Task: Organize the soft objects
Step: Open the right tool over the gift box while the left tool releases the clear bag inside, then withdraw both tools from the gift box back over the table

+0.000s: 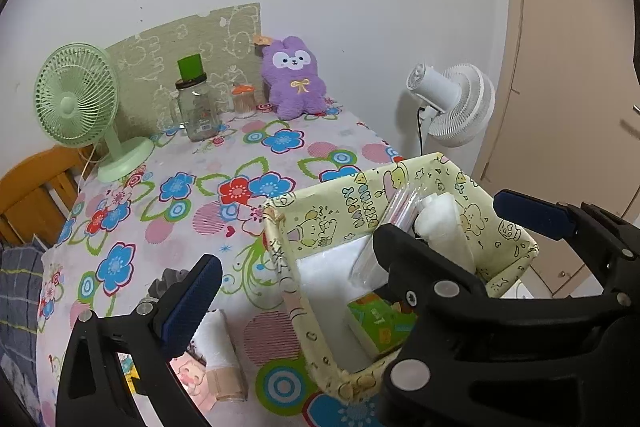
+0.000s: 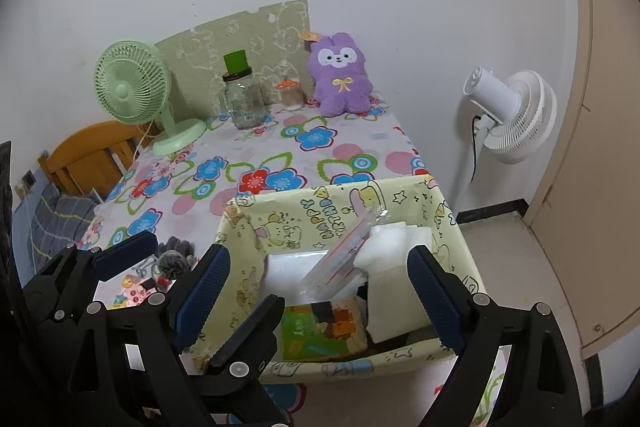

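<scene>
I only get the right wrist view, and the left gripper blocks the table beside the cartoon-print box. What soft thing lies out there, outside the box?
Observer: A rolled white towel lies on the flowered tablecloth, left of the cartoon-print box and beside the left finger of the left gripper.
Operator: Is it touching the box?
Observer: No, a strip of tablecloth shows between them.
Operator: Is anything wrapped round it?
Observer: Yes, a beige band circles its near end.
</scene>
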